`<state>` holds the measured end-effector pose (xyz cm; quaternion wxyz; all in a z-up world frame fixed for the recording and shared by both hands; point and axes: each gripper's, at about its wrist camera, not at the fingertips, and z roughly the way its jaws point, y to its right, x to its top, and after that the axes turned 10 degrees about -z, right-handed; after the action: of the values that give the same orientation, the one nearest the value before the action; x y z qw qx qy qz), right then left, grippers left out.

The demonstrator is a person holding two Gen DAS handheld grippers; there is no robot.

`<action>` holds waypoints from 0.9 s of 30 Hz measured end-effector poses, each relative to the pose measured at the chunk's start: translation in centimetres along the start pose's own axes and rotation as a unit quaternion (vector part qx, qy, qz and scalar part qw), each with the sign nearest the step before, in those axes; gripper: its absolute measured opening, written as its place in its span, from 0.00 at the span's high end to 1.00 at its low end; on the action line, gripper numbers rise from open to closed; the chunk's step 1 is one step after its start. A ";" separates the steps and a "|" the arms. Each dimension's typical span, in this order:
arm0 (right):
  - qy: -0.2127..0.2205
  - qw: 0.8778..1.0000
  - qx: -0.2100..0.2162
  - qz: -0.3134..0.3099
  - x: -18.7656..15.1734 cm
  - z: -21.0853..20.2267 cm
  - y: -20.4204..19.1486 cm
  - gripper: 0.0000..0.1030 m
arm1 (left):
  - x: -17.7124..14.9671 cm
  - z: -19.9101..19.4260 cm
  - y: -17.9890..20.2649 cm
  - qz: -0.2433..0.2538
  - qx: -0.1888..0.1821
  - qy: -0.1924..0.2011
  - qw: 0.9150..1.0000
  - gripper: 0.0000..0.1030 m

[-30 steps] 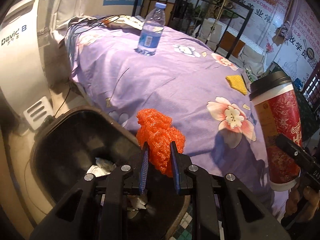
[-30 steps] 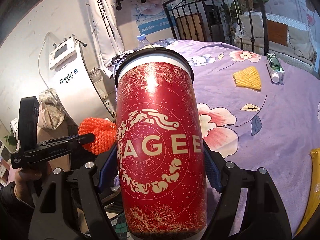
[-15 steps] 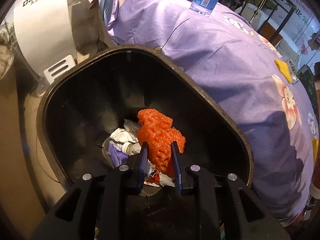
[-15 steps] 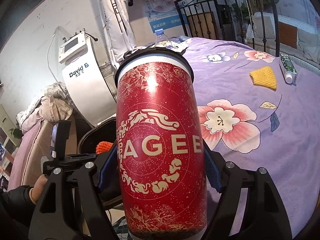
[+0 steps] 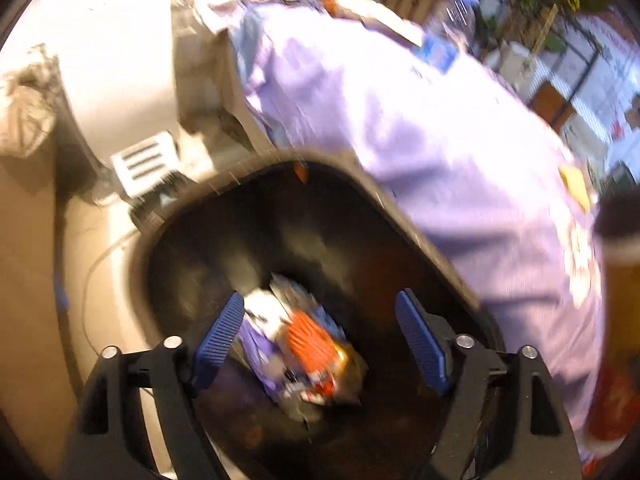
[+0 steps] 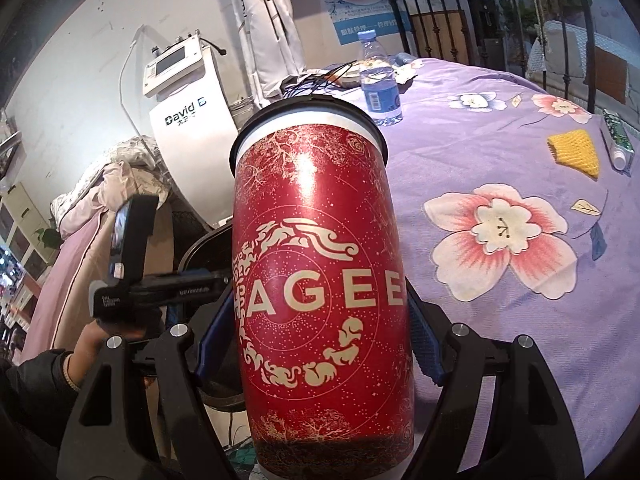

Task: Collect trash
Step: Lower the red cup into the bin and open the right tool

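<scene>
The orange foam net point(image 5: 310, 334) lies at the bottom of the black trash bin point(image 5: 360, 184), on top of crumpled white and purple scraps, free of any grip. Above it the left claw point(image 5: 320, 338) points down into the bin with its jaws opening; nothing sits between the blue pads point(image 5: 218, 336), which are clear of the net. The view here is smeared by motion, so the finer contents of the bin cannot be told.

The right claw point(image 6: 312, 340) is closed on a tall red cup point(image 6: 320, 280) with a black lid, pads pressed to either side of its lower half, the cup upright. It hangs near the edge of the bed point(image 6: 500, 360), just beside the bin, whose rim shows behind the cup.

The step in hand looks like the drop of the net, done or all but done, with the cup next in line. The next move, as I judge it, calls for the left claw to draw back out of the bin mouth so the right can bring the cup over the opening and let go. The cup is tall, so it may need tilting or a release well inside the rim to keep it from catching the edge.

Farther out on the purple flowered bedspread a water bottle point(image 6: 378, 80), a yellow foam net point(image 6: 574, 152) and a small green-and-white tube point(image 6: 618, 140) are yet to be collected.
</scene>
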<state>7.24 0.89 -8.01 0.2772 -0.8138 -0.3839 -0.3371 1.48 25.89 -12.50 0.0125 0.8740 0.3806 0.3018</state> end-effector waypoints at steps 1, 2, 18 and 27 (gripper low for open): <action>-0.005 1.000 0.009 -0.005 0.1 0.5 -0.5 0.27 | 0.6 -0.7 -0.4 -0.009 0.002 0.015 1.000 0.22; -0.010 1.000 0.018 -0.010 0.2 1.1 -0.9 0.27 | 1.1 -1.3 -0.7 -0.016 0.004 0.028 0.999 0.20; -0.122 0.981 0.145 -0.030 0.3 11.5 -7.2 0.27 | 4.5 -4.9 -2.8 -0.049 0.000 0.091 0.995 0.19; -0.188 0.969 0.144 -0.072 0.5 16.6 -10.4 0.27 | 6.1 -6.3 -4.2 -0.073 0.002 0.119 0.990 0.18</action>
<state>4.62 18.64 -15.96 0.2892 -0.7840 -0.5317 -0.1379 -1.44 31.64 -5.29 -0.0121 0.8016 0.4429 0.4014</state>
